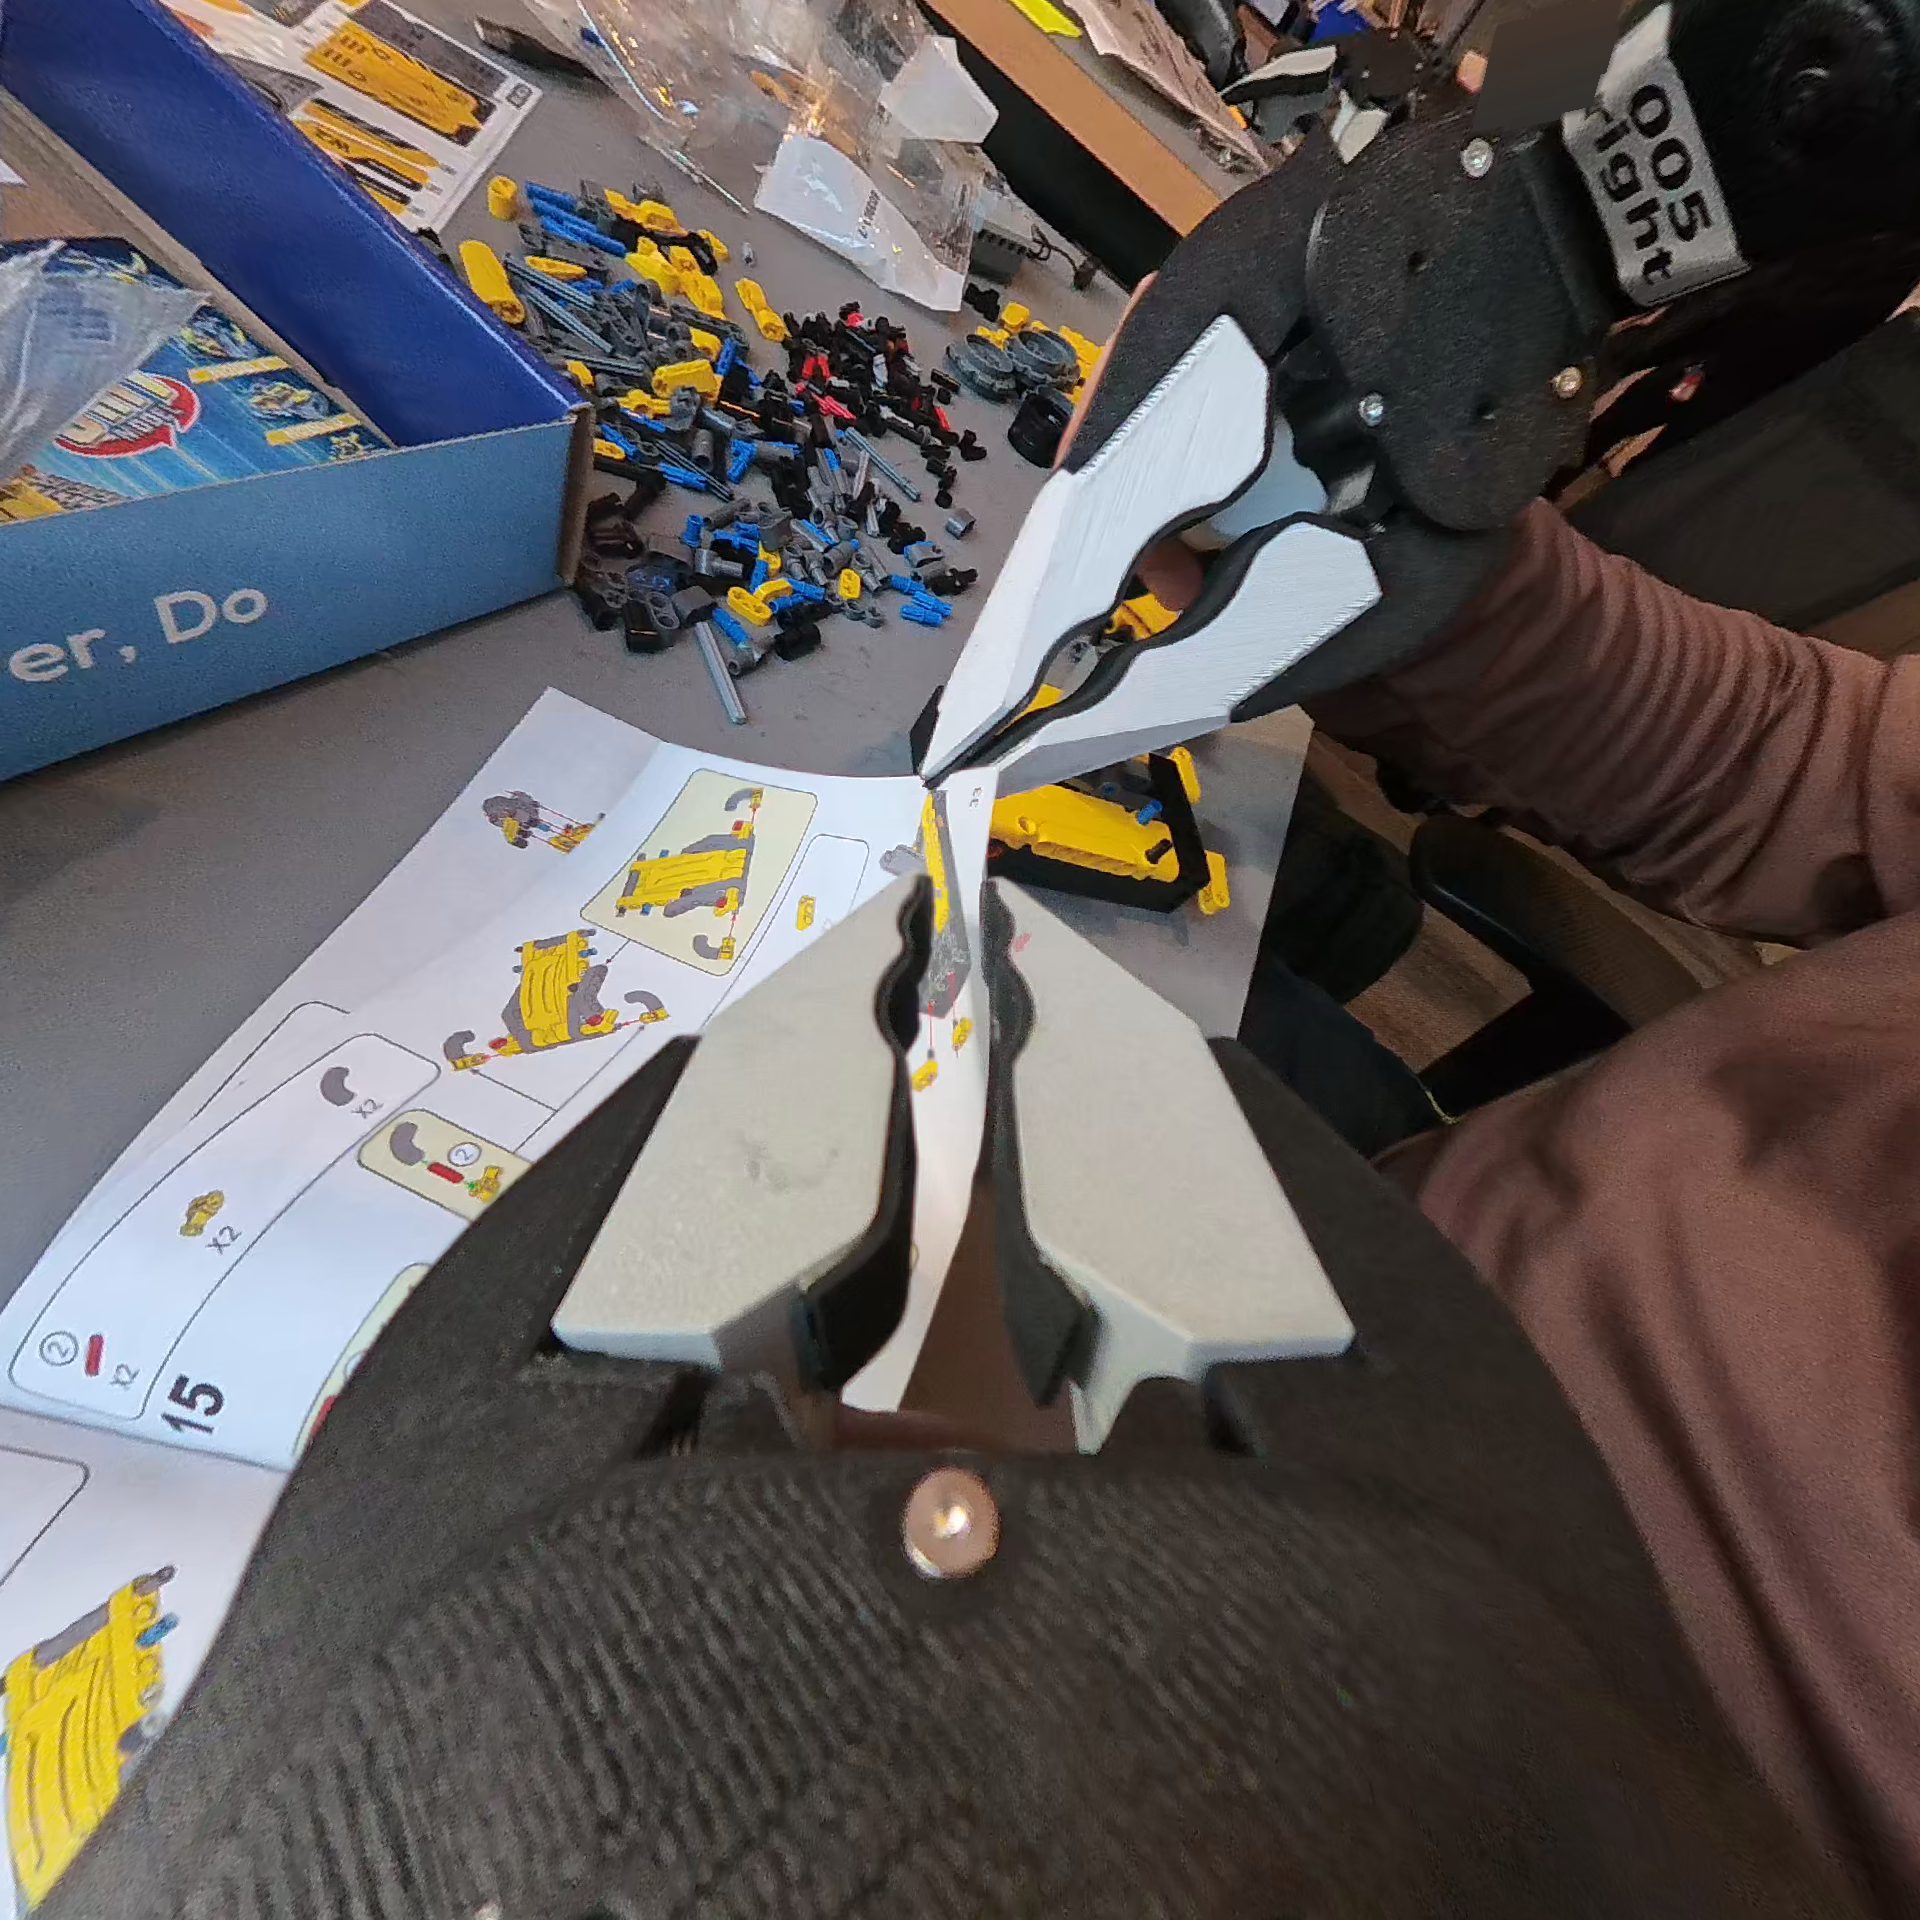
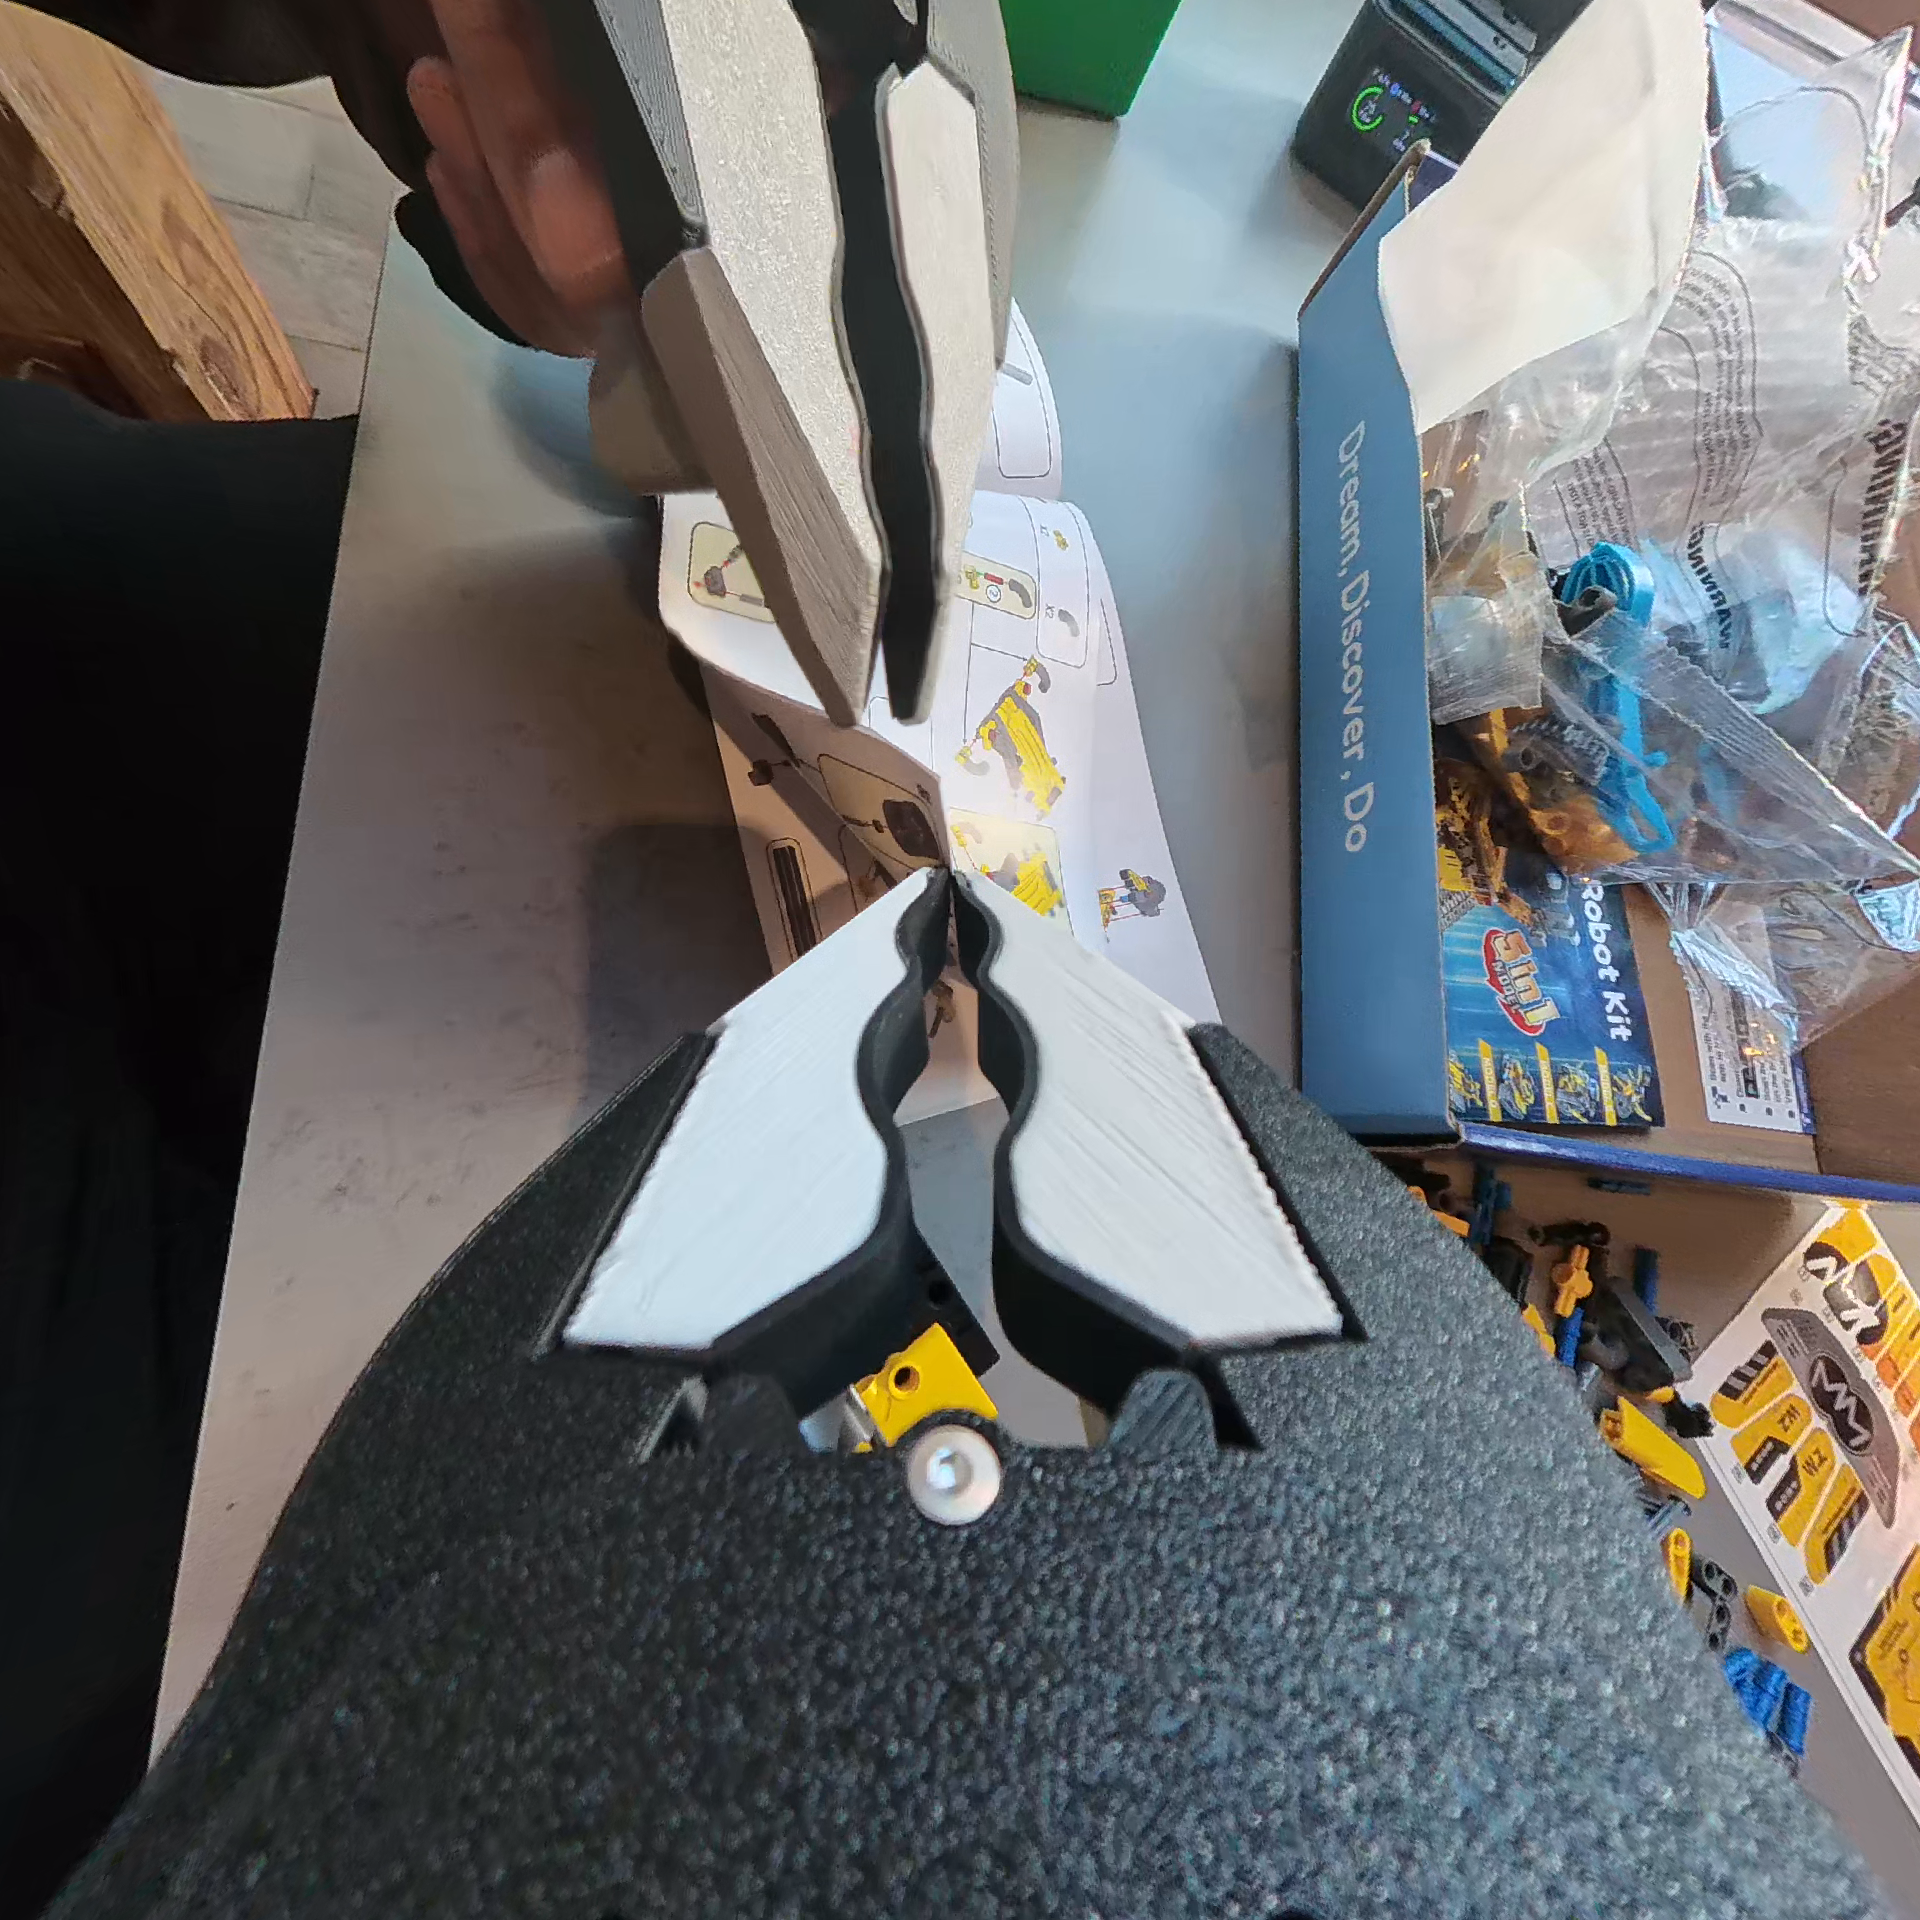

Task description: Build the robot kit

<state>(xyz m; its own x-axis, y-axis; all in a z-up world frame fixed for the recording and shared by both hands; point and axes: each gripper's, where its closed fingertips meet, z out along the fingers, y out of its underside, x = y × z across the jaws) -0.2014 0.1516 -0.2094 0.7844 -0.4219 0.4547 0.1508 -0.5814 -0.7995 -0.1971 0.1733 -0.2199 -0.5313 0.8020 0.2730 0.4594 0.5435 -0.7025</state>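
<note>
Grey tabletop (image 1: 312,790) was pretty cluttered: a blue kit box (image 1: 260,561), a heap of small building pieces (image 1: 769,447) beside it, plastic bags (image 2: 1704,436) stuffed in the box. Right gripper (image 1: 928,777) was pinched closed on the corner of a lifted page (image 1: 961,831) of the instruction booklet (image 1: 499,997). Left gripper (image 1: 954,894) had its jaws only slightly apart, straddling that same page; couldn't tell if it was actually gripping. A half-built yellow model (image 1: 1101,831) sat just behind.

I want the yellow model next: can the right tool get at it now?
Probably not yet: the right tool is shut on the page corner, so it is not free. The model lies close beneath it.
</note>
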